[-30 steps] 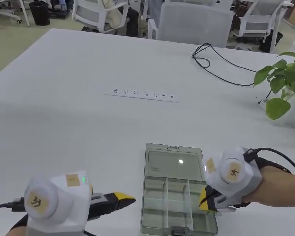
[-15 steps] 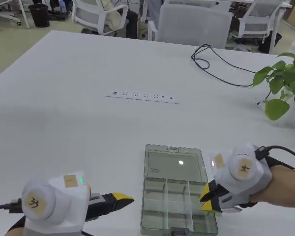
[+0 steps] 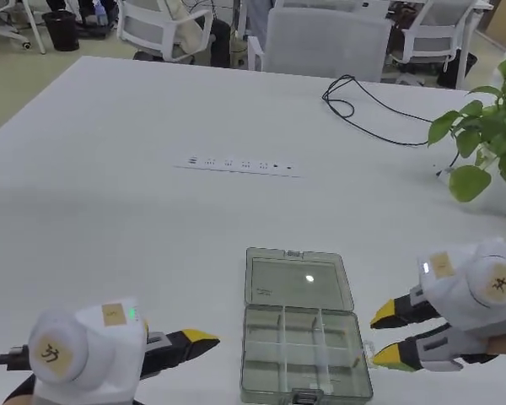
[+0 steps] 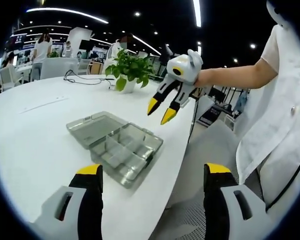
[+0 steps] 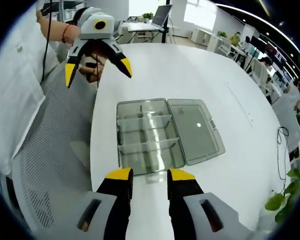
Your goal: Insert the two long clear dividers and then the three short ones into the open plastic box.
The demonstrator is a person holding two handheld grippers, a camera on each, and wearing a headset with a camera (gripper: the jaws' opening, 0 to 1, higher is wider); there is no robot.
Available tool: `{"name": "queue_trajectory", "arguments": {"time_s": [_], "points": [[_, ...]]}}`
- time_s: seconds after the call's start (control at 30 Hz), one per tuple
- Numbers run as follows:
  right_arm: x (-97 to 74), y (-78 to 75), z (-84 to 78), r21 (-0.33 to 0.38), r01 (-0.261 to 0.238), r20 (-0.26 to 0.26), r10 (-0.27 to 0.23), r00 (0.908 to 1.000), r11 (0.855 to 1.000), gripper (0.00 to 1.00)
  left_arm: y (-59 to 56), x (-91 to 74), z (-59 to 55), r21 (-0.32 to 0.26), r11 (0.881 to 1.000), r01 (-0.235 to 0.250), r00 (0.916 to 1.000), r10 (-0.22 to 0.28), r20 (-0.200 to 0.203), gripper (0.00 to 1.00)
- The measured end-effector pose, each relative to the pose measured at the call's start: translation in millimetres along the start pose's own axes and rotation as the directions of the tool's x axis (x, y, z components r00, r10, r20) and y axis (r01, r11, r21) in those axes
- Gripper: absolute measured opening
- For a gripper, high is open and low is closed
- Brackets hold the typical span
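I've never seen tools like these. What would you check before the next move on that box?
1. Lid open: ok, it lies flat behind the box.
2. Left gripper open and empty: ok.
3. Right gripper open and empty: ok.
4. Grippers clear of the box: ok, one on each side.
5. Dividers in place: some stand inside, but whether all five are seated: cannot tell.
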State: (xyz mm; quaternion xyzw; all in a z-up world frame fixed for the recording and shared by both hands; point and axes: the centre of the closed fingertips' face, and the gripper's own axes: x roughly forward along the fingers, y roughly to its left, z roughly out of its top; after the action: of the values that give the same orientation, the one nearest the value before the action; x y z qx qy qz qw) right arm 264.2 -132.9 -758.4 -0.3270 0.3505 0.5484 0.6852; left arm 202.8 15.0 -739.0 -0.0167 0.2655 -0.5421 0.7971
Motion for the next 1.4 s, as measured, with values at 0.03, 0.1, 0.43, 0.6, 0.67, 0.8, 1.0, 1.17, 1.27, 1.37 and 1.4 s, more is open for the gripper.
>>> {"name": "queue_trajectory", "arguments": {"time_s": [0.03, 0.1, 0.43, 0.6, 0.67, 0.8, 1.0, 1.17, 1.27, 1.37, 1.4], "points": [[-1.8, 0.8, -0.5, 0.012, 0.006, 0.009, -0.006, 0.9999, 1.0, 0.3, 0.3, 0.0, -0.1, 0.003, 1.0, -0.001, 1.0, 0.001, 0.0, 0.85], [-5.6, 4.1, -3.3, 0.028, 0.013, 0.022, -0.013, 0.9997, 1.0, 0.32, 0.6, 0.0, -1.0, 0.003, 1.0, -0.001, 1.0, 0.001, -0.005, 0.86], [-16.1, 21.4, -17.5, 0.124, 0.045, 0.098, -0.057, 0.9936, 0.991, 0.45, 4.7, -1.2, -2.2, 0.021, 1.0, -0.019, 0.9997, 0.019, -0.014, 0.96], [-17.9, 26.0, -24.7, 0.164, 0.068, 0.135, -0.091, 0.9867, 0.984, 0.53, 4.0, -1.6, -4.1, 0.027, 0.999, -0.016, 0.9998, 0.017, -0.013, 1.0], [-18.2, 27.6, -24.9, 0.181, 0.077, 0.163, -0.107, 0.9809, 0.981, 0.57, 3.7, -1.8, -4.9, 0.03, 0.999, -0.017, 0.9997, 0.018, -0.014, 1.0], [-17.7, 32.3, -29.0, 0.208, 0.081, 0.189, -0.121, 0.9744, 0.975, 0.66, 3.5, -1.3, -6.4, 0.03, 0.999, -0.016, 0.9997, 0.016, -0.017, 1.0], [-16.2, 39.7, -36.4, 0.247, 0.085, 0.21, -0.139, 0.9678, 0.965, 0.76, 6.0, -0.7, -10.8, 0.023, 1.0, -0.018, 0.9995, 0.019, -0.026, 1.0], [-13.7, 46.7, -45.0, 0.254, 0.083, 0.205, -0.138, 0.969, 0.964, 0.83, 6.6, -0.7, -18.1, 0.016, 1.0, -0.017, 0.999, 0.018, -0.041, 1.0], [-12.4, 49.1, -48.9, 0.268, 0.076, 0.206, -0.134, 0.9693, 0.961, 0.87, 6.0, -0.8, -21.2, 0.017, 1.0, -0.015, 0.9984, 0.016, -0.054, 1.0], [-11.4, 51.5, -51.0, 0.277, 0.071, 0.201, -0.131, 0.9708, 0.958, 0.87, 5.2, -0.5, -23.1, 0.018, 1.0, -0.011, 0.9982, 0.012, -0.06, 1.0], [-10.8, 51.6, -52.6, 0.278, 0.072, 0.2, -0.131, 0.9709, 0.958, 0.87, 5.3, -0.3, -23.4, 0.019, 1.0, -0.011, 0.998, 0.012, -0.062, 1.0]]}}
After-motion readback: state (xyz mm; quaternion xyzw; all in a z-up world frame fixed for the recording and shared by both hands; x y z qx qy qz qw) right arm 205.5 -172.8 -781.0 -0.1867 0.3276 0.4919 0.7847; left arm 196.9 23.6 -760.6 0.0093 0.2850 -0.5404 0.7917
